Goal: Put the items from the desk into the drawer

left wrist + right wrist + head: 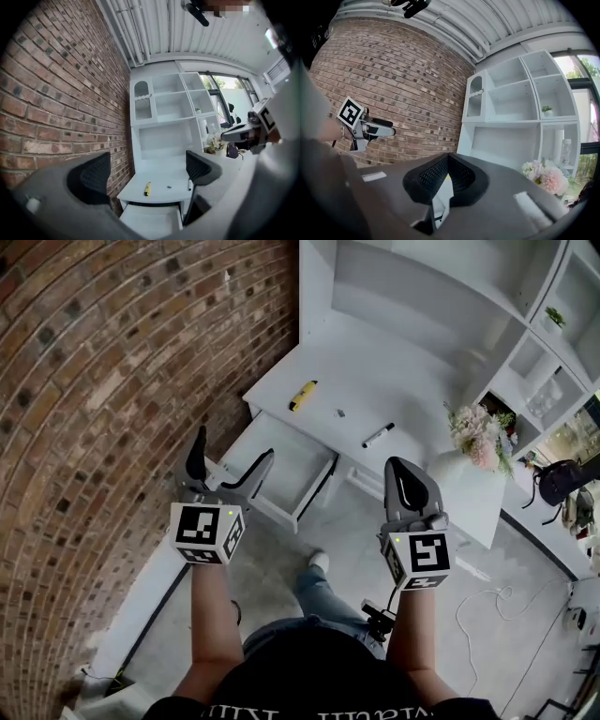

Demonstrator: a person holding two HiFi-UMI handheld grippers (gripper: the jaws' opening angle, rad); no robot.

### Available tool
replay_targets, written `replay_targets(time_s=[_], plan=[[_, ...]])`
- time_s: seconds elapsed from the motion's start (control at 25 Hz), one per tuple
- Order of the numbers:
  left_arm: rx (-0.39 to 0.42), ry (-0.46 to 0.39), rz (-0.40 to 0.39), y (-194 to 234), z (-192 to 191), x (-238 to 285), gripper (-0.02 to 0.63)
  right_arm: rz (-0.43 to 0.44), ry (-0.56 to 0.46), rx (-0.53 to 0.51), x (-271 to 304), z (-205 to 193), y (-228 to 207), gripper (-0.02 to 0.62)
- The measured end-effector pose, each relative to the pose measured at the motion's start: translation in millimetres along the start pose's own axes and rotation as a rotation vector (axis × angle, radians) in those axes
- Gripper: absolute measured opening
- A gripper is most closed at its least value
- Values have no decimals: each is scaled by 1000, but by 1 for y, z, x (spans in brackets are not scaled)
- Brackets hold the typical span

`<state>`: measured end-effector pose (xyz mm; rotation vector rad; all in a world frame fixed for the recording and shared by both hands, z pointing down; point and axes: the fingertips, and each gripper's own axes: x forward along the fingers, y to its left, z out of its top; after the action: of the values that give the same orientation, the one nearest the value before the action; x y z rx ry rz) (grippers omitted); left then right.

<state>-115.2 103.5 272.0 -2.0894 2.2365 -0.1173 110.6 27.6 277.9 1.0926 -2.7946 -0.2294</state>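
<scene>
White counter [375, 371] is standing against the brick wall [112, 381], and three loose things are lying on it, well apart from one another. One yellow marker [302, 395] is lying toward the left edge, one small grey piece [340, 413] is sitting near the middle, and one black-capped pen [378, 435] is lying to the right, close to the near edge. One drawer [281, 470] is hanging open under the counter's left part, and nothing is showing inside it. One bunch of pale pink flowers [478, 435] is standing at the counter's right end.

Two tools are hovering on the near side of the counter, touching nothing. The left tool [232, 451] is hanging over the near rim of the drawer with its jaws spread wide; in the left gripper view the left tool [146, 171] is framing the yellow marker [147, 188], the grey piece [169, 187] and the drawer [150, 220] far beyond its empty gap, while the pen [189, 185] is peeking out beside the right-hand jaw. The right tool [405, 470] is hovering off the counter's near edge, below the pen; in the right gripper view the right tool [448, 161] is showing its jaws pressed together at the tips, pinching nothing, with the flowers [543, 178] to the right.
</scene>
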Motion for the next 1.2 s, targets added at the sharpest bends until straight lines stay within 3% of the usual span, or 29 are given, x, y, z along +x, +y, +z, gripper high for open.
replay_targets(time_s=[0.44, 0.64, 0.72, 0.88, 1.2], plan=[[-24, 84, -31, 24, -30, 147, 520, -4, 34, 27, 118, -13, -65, 6], [-29, 134, -61, 17, -54, 186, 520, -44, 80, 57, 135, -39, -91, 6], [-23, 150, -75, 13, -60, 198, 462, -55, 97, 73, 138, -49, -99, 6], [-18, 199, -113, 3, -80, 218, 453, -80, 134, 114, 141, -70, -112, 6], [14, 296, -179, -11, -129, 252, 407, -79, 210, 146, 146, -108, -109, 6]])
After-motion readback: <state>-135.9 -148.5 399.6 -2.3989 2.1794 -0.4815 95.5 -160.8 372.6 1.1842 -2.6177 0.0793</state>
